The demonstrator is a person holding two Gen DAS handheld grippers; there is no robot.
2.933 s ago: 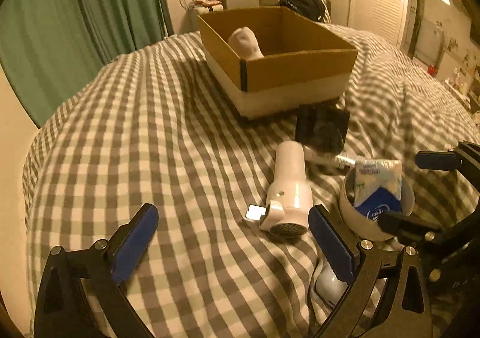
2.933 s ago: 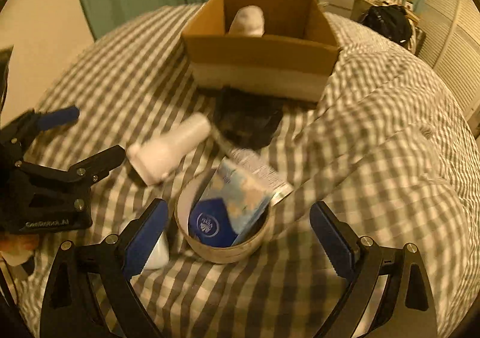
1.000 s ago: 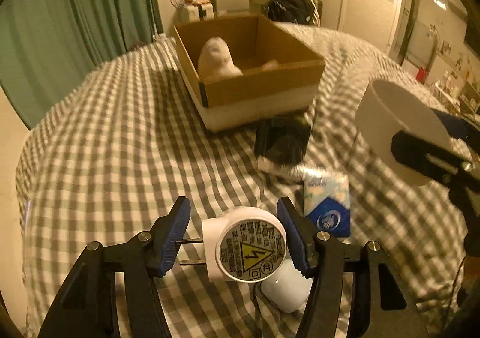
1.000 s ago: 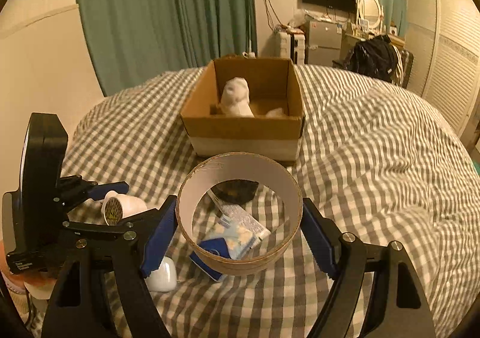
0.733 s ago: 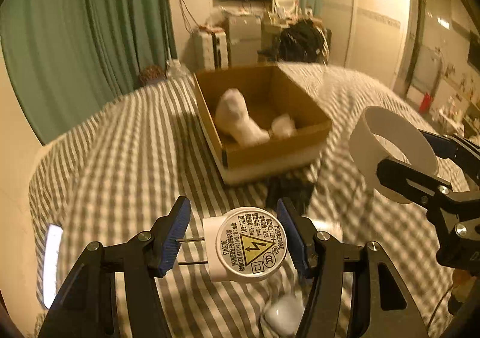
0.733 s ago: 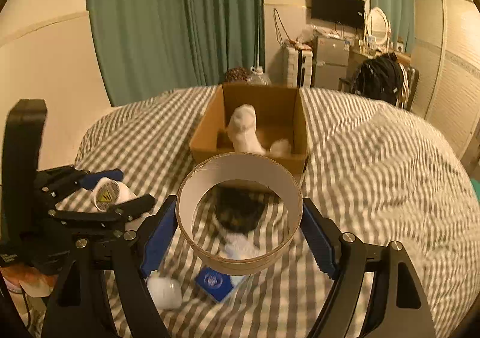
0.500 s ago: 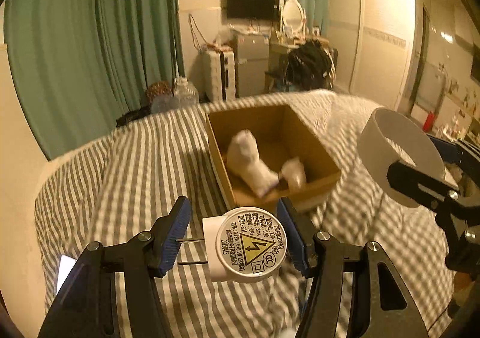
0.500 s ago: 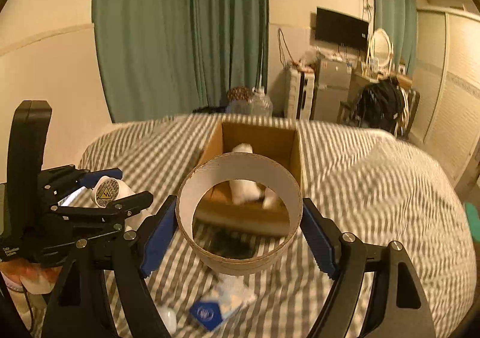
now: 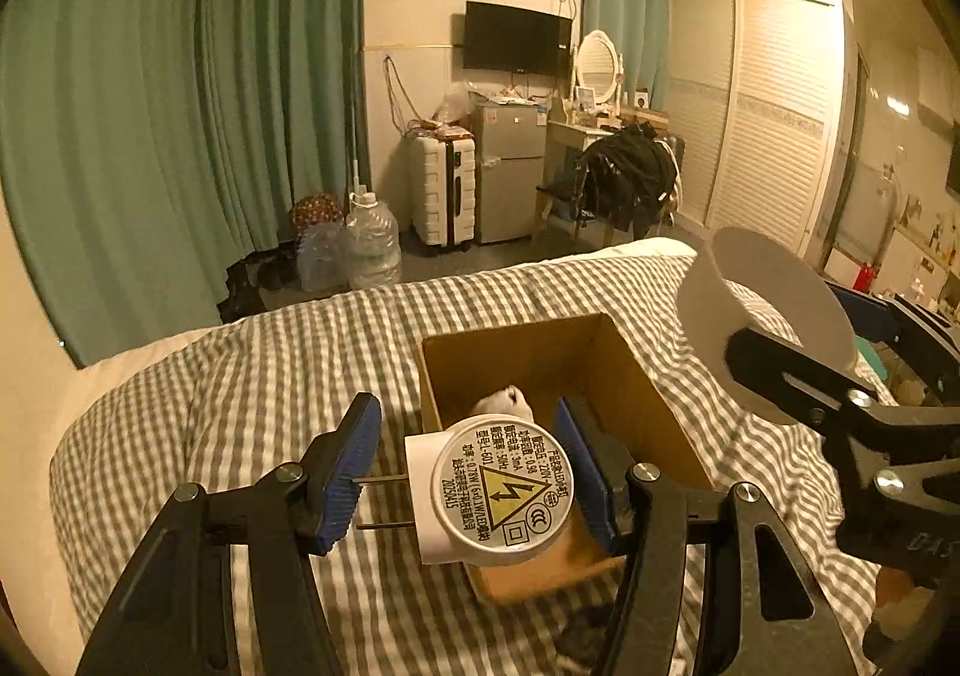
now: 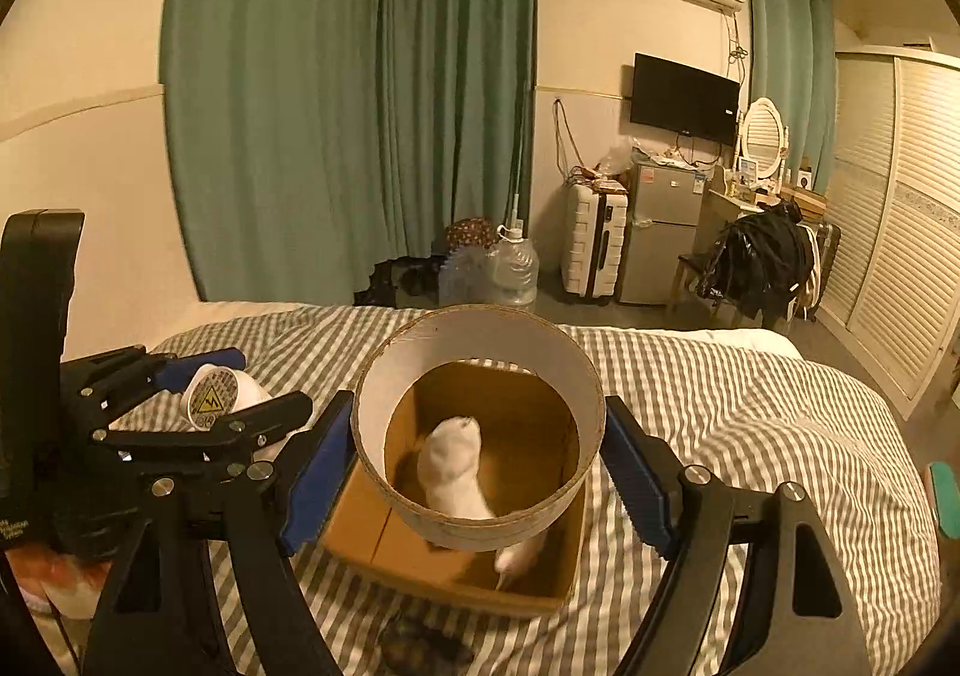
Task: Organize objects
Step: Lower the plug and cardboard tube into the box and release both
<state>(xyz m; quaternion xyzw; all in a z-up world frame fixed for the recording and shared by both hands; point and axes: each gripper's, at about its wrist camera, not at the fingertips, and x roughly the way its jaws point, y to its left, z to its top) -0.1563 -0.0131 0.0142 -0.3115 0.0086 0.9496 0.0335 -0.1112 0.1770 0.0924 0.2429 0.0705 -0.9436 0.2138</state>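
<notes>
My left gripper (image 9: 468, 472) is shut on a white plug-in device (image 9: 498, 496) with a round warning label, its two prongs pointing left. It hangs above the near edge of the open cardboard box (image 9: 630, 394). My right gripper (image 10: 477, 472) is shut on a white cardboard ring (image 10: 480, 370), held over the same box (image 10: 456, 556); the ring also shows in the left wrist view (image 9: 768, 310). Inside the box lies a white rolled sock (image 10: 450, 466) and a small white item (image 10: 519, 556). The left gripper with the device also shows in the right wrist view (image 10: 210, 400).
The box sits on a grey checked bed cover (image 9: 240, 406). A dark object (image 10: 420, 649) lies on the bed in front of the box. Beyond the bed are green curtains (image 9: 180, 136), water jugs (image 9: 372, 244), a suitcase and a small fridge.
Both grippers have risen and moved forward over the box, carrying the device and the ring. The tissue pack and other bed items have dropped out of view.
</notes>
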